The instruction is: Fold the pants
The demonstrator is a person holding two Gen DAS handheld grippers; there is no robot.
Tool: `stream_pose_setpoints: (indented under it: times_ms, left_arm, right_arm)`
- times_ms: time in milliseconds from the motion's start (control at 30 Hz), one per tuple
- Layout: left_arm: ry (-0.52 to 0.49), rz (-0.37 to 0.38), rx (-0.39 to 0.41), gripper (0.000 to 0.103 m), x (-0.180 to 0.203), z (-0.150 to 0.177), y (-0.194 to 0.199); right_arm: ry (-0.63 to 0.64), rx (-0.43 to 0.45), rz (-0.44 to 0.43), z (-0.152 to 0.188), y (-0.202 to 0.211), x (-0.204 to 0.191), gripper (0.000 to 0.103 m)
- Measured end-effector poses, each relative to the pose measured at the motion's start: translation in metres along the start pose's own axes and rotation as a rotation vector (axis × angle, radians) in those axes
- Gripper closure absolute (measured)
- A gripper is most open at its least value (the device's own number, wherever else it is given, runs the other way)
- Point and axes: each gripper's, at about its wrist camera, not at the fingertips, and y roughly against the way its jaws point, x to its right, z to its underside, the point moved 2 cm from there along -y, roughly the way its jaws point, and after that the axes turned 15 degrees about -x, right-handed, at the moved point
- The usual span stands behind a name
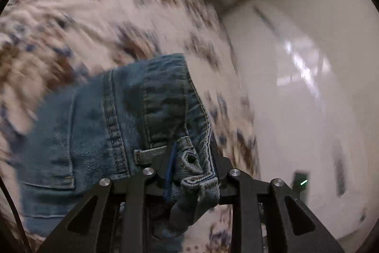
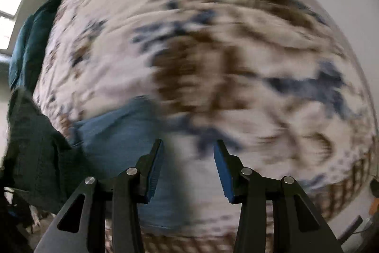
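The blue denim pants (image 1: 99, 125) lie on a bed with a white, brown and blue patterned cover (image 1: 94, 16). My left gripper (image 1: 189, 158) is shut on the pants' waistband by a belt loop, and bunched denim fills the gap between its fingers. In the right wrist view a blurred part of the pants (image 2: 118, 134) lies at lower left on the cover (image 2: 213, 39). My right gripper (image 2: 188, 158) is open and empty above the cover, just right of the denim edge.
A dark teal cloth (image 2: 30, 51) lies at the bed's far left, and a dark garment (image 2: 30, 153) hangs at lower left. A shiny pale floor (image 1: 308, 87) runs beside the bed on the right. Both views are motion-blurred.
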Motion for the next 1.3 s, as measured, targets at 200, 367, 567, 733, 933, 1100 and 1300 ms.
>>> stream_pose_setpoints:
  times_ms: [200,367,567,733,933,1100,1300]
  left_arm:
    - [-0.123,-0.015,-0.329,0.098,0.046,0.07,-0.132]
    - [-0.178,-0.087,-0.395,0.084,0.067,0.093,-0.132]
    - [-0.086,-0.197,-0.257,0.007,0.035,0.061,-0.043]
    - [0.001,-0.42,-0.144,0.002,-0.019,0.02,0.014]
    - [0.083,-0.604,-0.065,0.002,-0.082,0.003,0.022]
    - [0.094,-0.623,-0.125,0.002,-0.1,0.002,0.015]
    - [0.143,-0.46,-0.029,0.002,-0.099,-0.006,0.044]
  right_arm:
    - [-0.117,0.008,-0.001,0.006,0.004,0.088,0.056]
    - [-0.085,-0.03,-0.069,0.004,0.009,0.104,0.056]
    - [0.179,-0.083,-0.272,-0.002,0.013,0.032,0.022]
    - [0.269,-0.232,-0.343,-0.016,-0.03,-0.036,0.022]
    - [0.327,-0.274,-0.167,-0.014,-0.075,-0.081,0.066]
    - [0.367,-0.192,-0.188,0.02,-0.029,-0.092,0.085]
    - [0.218,-0.185,-0.156,0.037,-0.019,-0.026,0.085]
